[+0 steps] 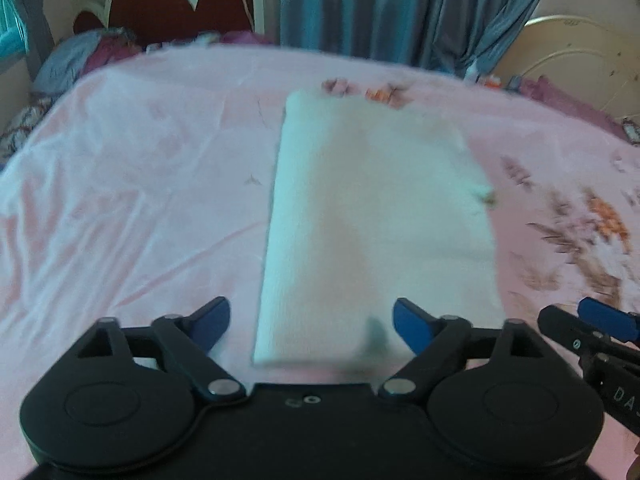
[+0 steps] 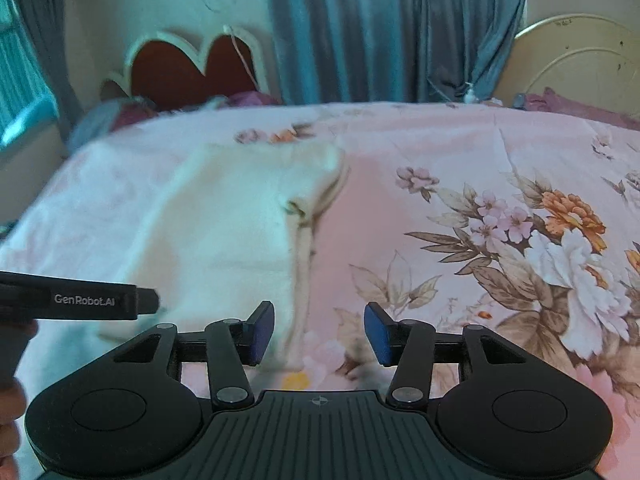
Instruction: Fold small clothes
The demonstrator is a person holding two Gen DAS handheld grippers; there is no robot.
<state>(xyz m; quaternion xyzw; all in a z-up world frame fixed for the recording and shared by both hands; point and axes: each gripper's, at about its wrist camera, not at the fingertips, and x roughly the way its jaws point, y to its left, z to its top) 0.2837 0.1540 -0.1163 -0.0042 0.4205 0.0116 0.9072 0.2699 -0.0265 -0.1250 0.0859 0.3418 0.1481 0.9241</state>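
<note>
A white folded cloth point(image 1: 372, 220) lies flat on the pink floral bedsheet point(image 1: 132, 184), a long rectangle running away from me. My left gripper point(image 1: 312, 322) hovers open over its near end, blue pads wide apart and touching nothing. In the right wrist view the same cloth point(image 2: 224, 220) lies to the left, its layered right edge showing. My right gripper point(image 2: 320, 332) stands open above that near right edge, with nothing pinched between its pads. Part of the right gripper point(image 1: 600, 320) shows at the right edge of the left wrist view. The left gripper's body point(image 2: 80, 300) reaches in from the left of the right wrist view.
A red headboard with white trim point(image 1: 176, 4) and blue-grey curtains point(image 1: 400, 8) stand behind the bed. Bundled clothes point(image 1: 88, 56) lie at the far left corner, more items point(image 1: 552, 92) at the far right. Bare sheet spreads left of the cloth; flower print point(image 2: 540, 240) to its right.
</note>
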